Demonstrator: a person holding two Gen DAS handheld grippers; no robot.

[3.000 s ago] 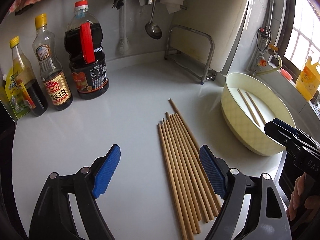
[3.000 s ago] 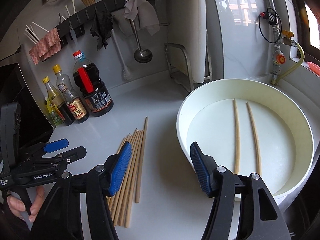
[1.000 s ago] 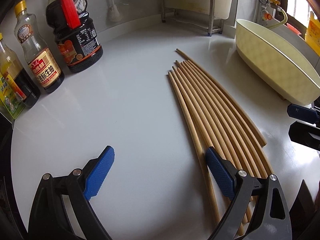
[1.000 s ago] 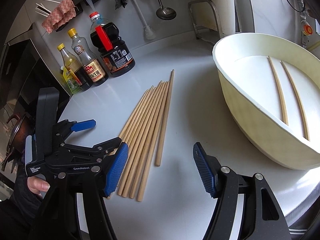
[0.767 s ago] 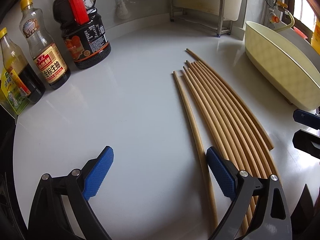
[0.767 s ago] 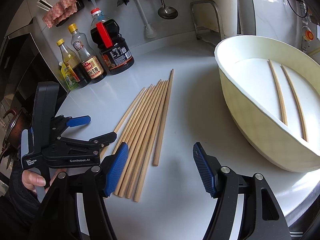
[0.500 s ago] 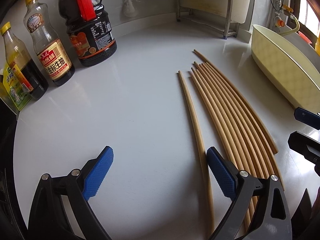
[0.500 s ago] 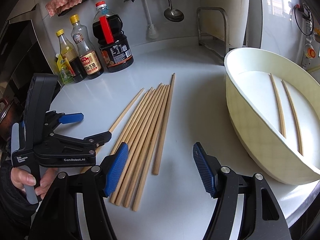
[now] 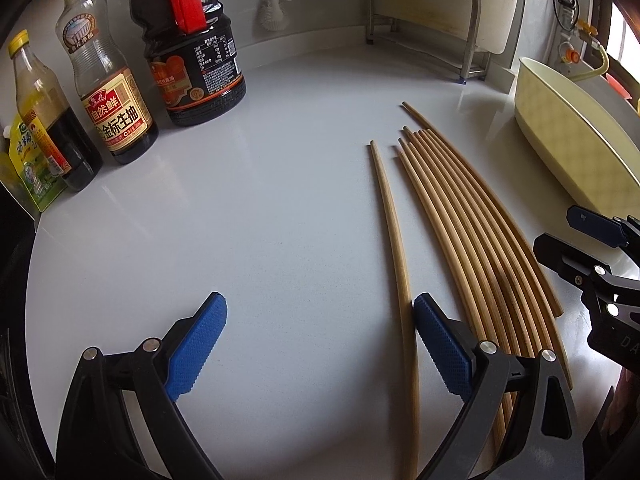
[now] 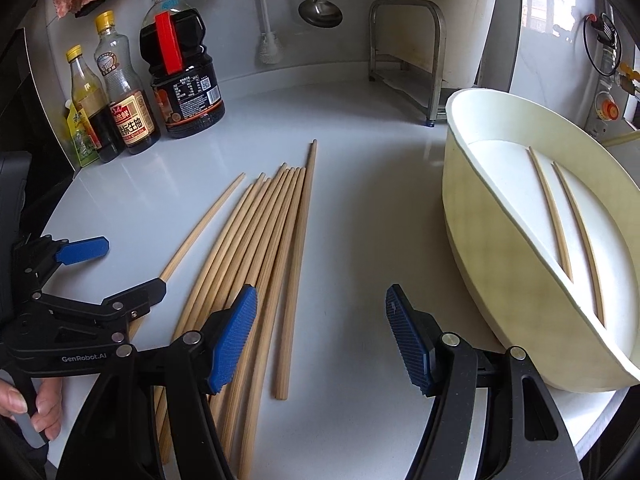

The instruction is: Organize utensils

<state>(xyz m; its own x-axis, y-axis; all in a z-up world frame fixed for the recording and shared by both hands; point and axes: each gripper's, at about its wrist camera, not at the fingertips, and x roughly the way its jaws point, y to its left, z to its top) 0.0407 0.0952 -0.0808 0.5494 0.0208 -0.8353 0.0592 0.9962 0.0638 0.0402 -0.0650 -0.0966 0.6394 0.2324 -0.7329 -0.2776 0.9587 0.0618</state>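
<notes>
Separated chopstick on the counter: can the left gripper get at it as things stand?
Probably yes. The separated chopstick lies apart from the bundle, just inside the open left gripper's right finger, with nothing over it.

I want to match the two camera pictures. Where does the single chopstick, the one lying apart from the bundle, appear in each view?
Left wrist view: the single chopstick runs up the centre-right, just left of the bundle, beside the left gripper's right finger.
Right wrist view: the single chopstick lies left of centre, on the bundle's left side, slanting toward the left gripper.
Shared landmark: the dark soy sauce jug with the red handle.
</notes>
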